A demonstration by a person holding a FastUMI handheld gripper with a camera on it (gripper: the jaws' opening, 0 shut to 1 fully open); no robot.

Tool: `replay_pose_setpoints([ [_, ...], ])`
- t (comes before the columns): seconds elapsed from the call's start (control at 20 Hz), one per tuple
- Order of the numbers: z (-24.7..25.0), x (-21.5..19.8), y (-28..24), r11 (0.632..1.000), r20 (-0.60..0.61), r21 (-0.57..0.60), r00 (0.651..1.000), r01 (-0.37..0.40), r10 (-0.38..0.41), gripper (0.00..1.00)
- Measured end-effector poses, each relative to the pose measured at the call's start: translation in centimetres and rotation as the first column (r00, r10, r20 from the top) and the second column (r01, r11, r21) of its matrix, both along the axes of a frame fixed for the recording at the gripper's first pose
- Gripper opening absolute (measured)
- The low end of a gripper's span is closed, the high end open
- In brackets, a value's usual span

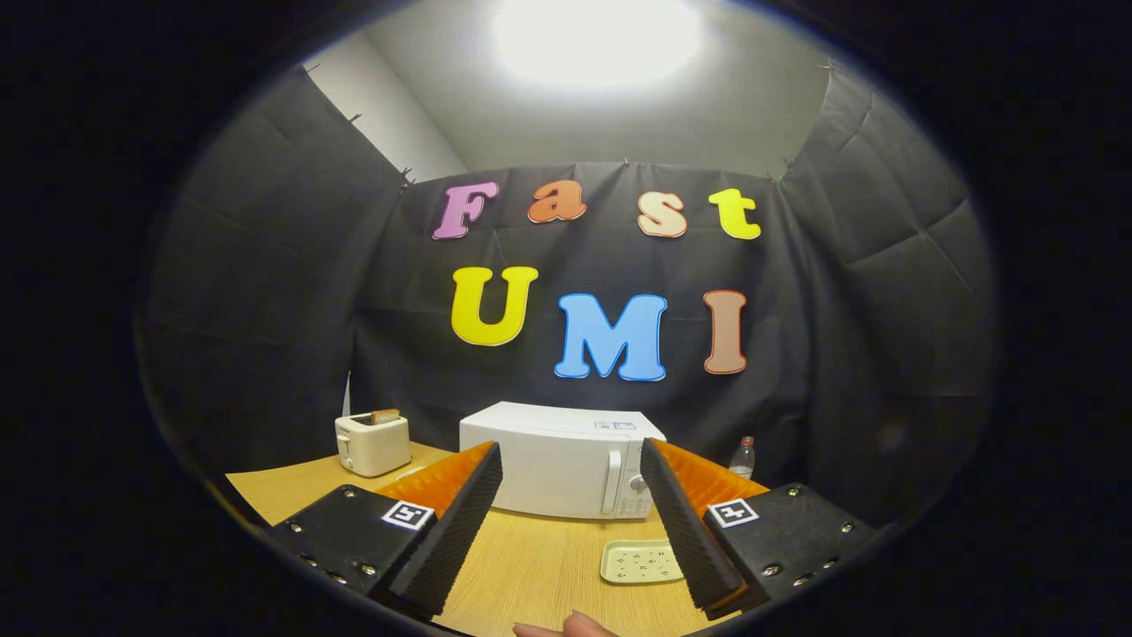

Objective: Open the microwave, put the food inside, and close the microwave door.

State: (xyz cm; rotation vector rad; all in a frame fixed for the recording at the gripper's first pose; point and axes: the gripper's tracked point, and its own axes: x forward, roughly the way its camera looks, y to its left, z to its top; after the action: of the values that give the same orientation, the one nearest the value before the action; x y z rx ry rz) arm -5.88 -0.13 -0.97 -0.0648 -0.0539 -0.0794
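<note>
Toaster [372,443] far left on tabletop [531,557]. Microwave [557,460] beyond the gripper [571,469], door shut. Jaws spread, holding nothing. Dish [641,562] lies just ahead of the microwave, by the right finger; food on it too small to tell. Fits before loading or after closing. Bottle [743,457] partly hidden.

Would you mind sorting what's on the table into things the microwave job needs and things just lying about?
For the job:
- white microwave, door closed
- pale dish between the fingers, near the right one
- gripper, open, holding nothing

Lying about:
- toaster with toast in its slot
- bottle beside the microwave
</note>
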Motion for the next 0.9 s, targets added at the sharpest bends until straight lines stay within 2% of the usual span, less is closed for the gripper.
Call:
replay_pose_setpoints([
  [0.35, 1.0, -0.6, -0.8, 0.999, 0.040, 0.026, 0.999, 0.024, -0.025, 0.97],
  [0.55, 1.1, -0.5, -2.2, 0.996, 0.048, 0.009, 0.995, 0.085, -0.086, 0.97],
  [0.9, 1.1, -0.1, -2.3, 0.995, 0.064, 0.019, 0.993, 0.094, -0.095, 0.97],
])
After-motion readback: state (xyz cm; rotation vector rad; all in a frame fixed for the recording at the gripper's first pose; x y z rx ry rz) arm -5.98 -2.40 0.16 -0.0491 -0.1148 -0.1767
